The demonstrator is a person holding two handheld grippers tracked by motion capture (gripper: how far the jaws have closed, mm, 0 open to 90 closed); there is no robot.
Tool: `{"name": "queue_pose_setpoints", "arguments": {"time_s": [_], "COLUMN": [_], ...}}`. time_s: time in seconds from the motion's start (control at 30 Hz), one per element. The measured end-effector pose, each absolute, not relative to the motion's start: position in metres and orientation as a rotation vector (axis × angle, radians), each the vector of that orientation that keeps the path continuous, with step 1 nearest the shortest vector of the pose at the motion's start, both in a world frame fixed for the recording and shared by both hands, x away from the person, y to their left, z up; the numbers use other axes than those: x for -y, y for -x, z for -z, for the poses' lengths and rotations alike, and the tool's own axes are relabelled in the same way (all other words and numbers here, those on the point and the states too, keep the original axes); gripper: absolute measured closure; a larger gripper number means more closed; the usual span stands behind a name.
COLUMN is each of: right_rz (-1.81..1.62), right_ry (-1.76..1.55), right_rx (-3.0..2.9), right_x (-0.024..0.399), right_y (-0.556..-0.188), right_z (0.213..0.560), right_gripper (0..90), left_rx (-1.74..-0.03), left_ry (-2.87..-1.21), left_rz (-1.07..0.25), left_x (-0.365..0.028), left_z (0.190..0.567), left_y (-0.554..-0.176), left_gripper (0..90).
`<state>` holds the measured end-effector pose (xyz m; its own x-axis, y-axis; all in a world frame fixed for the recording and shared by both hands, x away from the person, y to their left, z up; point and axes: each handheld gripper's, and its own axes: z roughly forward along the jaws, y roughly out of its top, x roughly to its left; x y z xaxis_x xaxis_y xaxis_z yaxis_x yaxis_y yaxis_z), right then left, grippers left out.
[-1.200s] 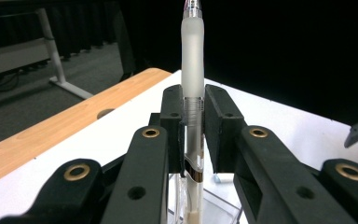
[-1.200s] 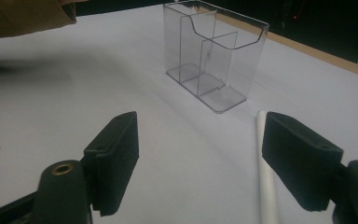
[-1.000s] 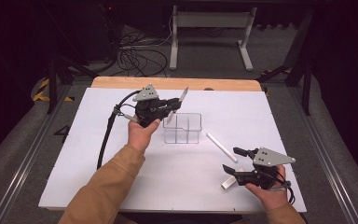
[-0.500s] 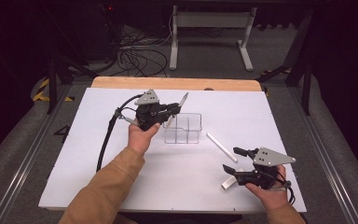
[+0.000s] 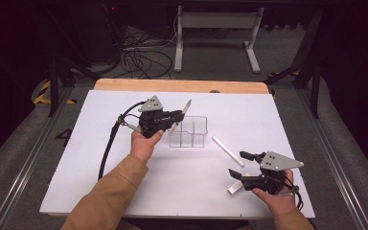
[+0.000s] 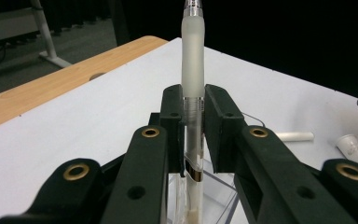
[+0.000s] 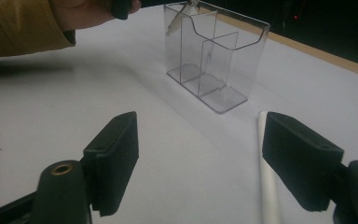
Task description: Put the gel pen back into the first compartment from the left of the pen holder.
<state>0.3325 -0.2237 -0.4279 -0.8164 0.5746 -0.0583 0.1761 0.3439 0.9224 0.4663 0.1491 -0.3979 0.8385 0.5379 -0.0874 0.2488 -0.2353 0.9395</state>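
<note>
pen (image 6: 192, 70) sits clamped between my left fingers (image 6: 194, 122), frosted barrel tilted up past the pads, its lower end dipping into the clear organizer (image 5: 188, 132) at the left compartment's top edge. my left hand (image 5: 145, 143) holds that gripper just beside the organizer's left end, mid-bench (image 5: 124, 191). my right fingers (image 7: 223, 154) stand wide apart with nothing between them, low over the bench near its front right corner. white marker (image 5: 227, 150) lies flat just ahead of them, another small white tube (image 5: 235, 186) rests beside my right gripper
</note>
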Motion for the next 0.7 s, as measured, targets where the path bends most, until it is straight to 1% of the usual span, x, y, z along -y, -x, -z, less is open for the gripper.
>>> {"name": "queue_pose_setpoints", "arguments": {"time_s": [0.17, 0.2, 0.27, 0.37, 0.5, 0.7], "right_rz": [-1.466, -1.467, -1.462, -1.479, -1.477, -1.471], "right_ry": [-0.66, -0.662, -0.658, -0.669, -0.669, -0.668], "right_rx": [-2.239, -2.24, -2.239, -2.232, -2.231, -2.23], "right_x": [0.223, 0.224, 0.224, 0.224, 0.224, 0.223], "right_y": [-0.333, -0.333, -0.333, -0.332, -0.332, -0.333], "right_z": [0.428, 0.428, 0.428, 0.428, 0.428, 0.427], "right_gripper": [27.8, 27.8, 27.5, 27.4, 27.4, 27.2], "left_rx": [-0.591, -0.591, -0.603, -0.596, -0.59, -0.581], "left_ry": [-1.825, -1.821, -1.815, -1.819, -1.82, -1.812], "left_rz": [-0.294, -0.283, -0.271, -0.309, -0.358, -0.385], "left_x": [-0.149, -0.149, -0.149, -0.152, -0.161, -0.172], "left_z": [0.4, 0.4, 0.399, 0.394, 0.386, 0.38], "left_y": [-0.466, -0.466, -0.464, -0.46, -0.452, -0.437], "left_gripper": [78.3, 76.9, 64.0, 52.3, 42.5, 34.7]}}
